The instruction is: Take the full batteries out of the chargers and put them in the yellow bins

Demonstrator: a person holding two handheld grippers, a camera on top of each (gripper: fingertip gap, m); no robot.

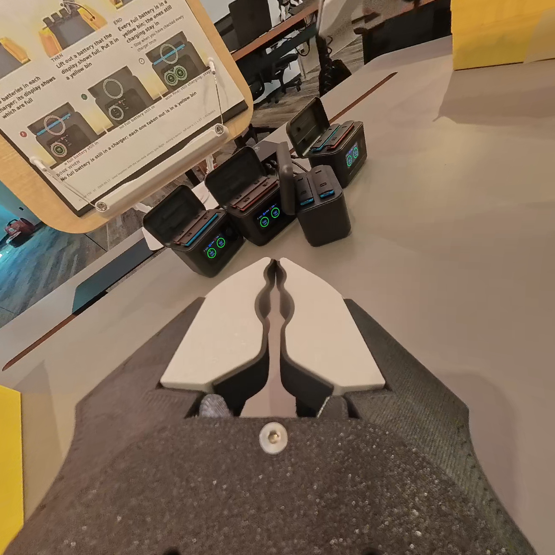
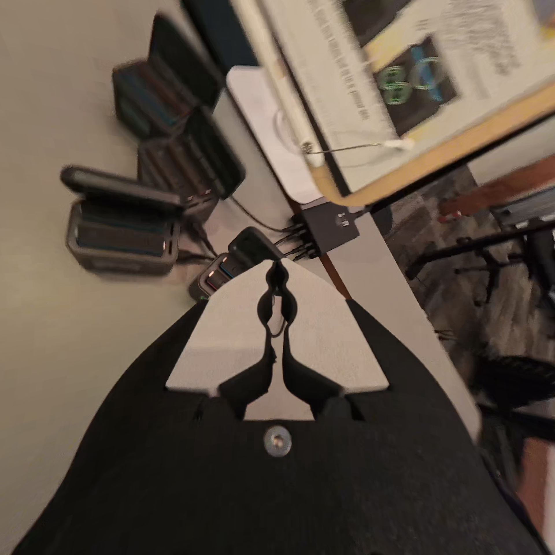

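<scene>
In the left wrist view, several black chargers with open lids stand on the grey table (image 1: 435,240). The front-left charger (image 1: 198,249), the middle charger (image 1: 258,216) and the back-right charger (image 1: 339,156) show lit green rings on their displays. A fourth charger (image 1: 324,216) faces away. Blue-edged and red-edged batteries (image 1: 201,229) sit in their slots. My left gripper (image 1: 275,262) is shut and empty, just short of the front-left charger. The right wrist view is blurred. My right gripper (image 2: 275,264) is shut and empty above the nearest charger (image 2: 214,279), which its fingers partly hide.
Yellow bins show at top right (image 1: 504,30) and bottom left (image 1: 10,450). An instruction board (image 1: 114,99) on a white stand overhangs the chargers at the left. A black cable hub (image 2: 330,231) with cables sits at the table's edge (image 2: 336,279). Office chairs and floor lie beyond. The nearest charger (image 2: 214,279) lies some 9 cm from my right tips, 20 cm from my left tips. The left camera catches it too, in the left wrist view (image 1: 331,143).
</scene>
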